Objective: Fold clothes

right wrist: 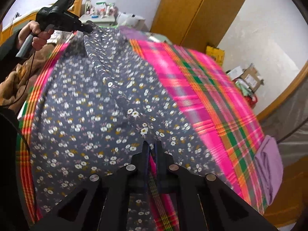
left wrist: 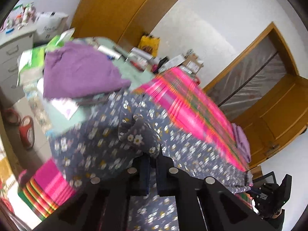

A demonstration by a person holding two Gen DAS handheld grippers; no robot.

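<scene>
Your left gripper (left wrist: 153, 155) and right gripper (right wrist: 152, 148) each have jaws pinched on the floral garment (right wrist: 92, 104), which lies over the pink plaid bed (right wrist: 211, 96). The right may also be nipping the plaid sheet; lifting would drag it.

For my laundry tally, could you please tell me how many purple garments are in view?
2: a darker purple garment lies beyond the floral garment, and a folded lilac garment sits at the plaid blanket's right edge. Others may be hidden.

Pink plaid bedspread (right wrist: 202, 88), wooden wardrobe (right wrist: 194, 9), grey drawer unit (left wrist: 11, 57), red slippers (left wrist: 27, 132)
</scene>
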